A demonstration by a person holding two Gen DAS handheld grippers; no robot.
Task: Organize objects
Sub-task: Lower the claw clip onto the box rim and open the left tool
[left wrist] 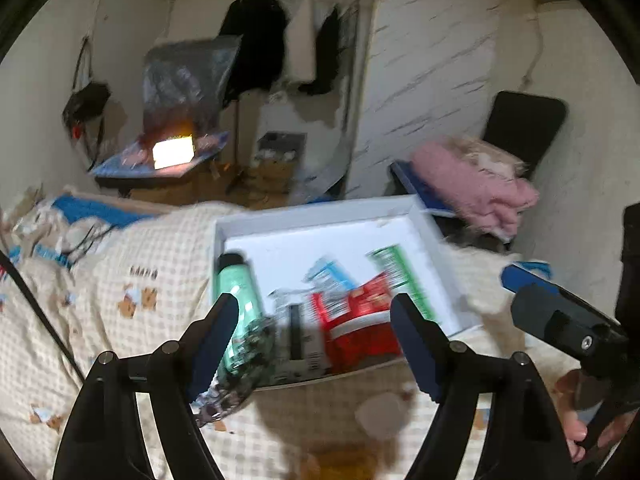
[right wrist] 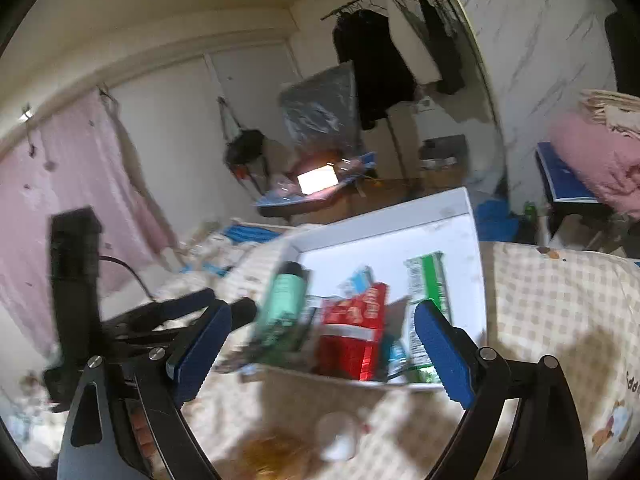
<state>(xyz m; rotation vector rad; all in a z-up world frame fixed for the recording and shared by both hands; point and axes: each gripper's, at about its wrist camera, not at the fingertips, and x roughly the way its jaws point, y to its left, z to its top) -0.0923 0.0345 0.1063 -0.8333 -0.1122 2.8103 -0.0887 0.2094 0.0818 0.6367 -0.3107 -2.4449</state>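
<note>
Nearest each camera, both tools hover above the bed with nothing between their fingers. The left gripper (left wrist: 312, 340) has its jaws spread wide, and the right gripper (right wrist: 324, 344) likewise stands wide and empty. Below them, on the checked bedspread (left wrist: 132, 312), lie a small pale round object (left wrist: 380, 416) and something amber (right wrist: 272, 452), both too blurred to name.

Just beyond sits the shallow white box (left wrist: 320, 216), resting on the bed and already holding the sorted things: a green bottle (left wrist: 236, 292) along its left wall, a red packet (left wrist: 360, 320) at the middle, a blue-and-white packet (left wrist: 330, 274) behind it, and a green-striped packet (left wrist: 404, 280) toward the right.

This looks like the pause after a placement, both tools clear of the box. The next move probably calls for picking out a loose item on the bedspread, lowering one gripper over it and closing.

Farther off stand a lit screen (left wrist: 172, 152), hanging dark clothes (right wrist: 376, 64) and a pink blanket (left wrist: 476, 184).
</note>
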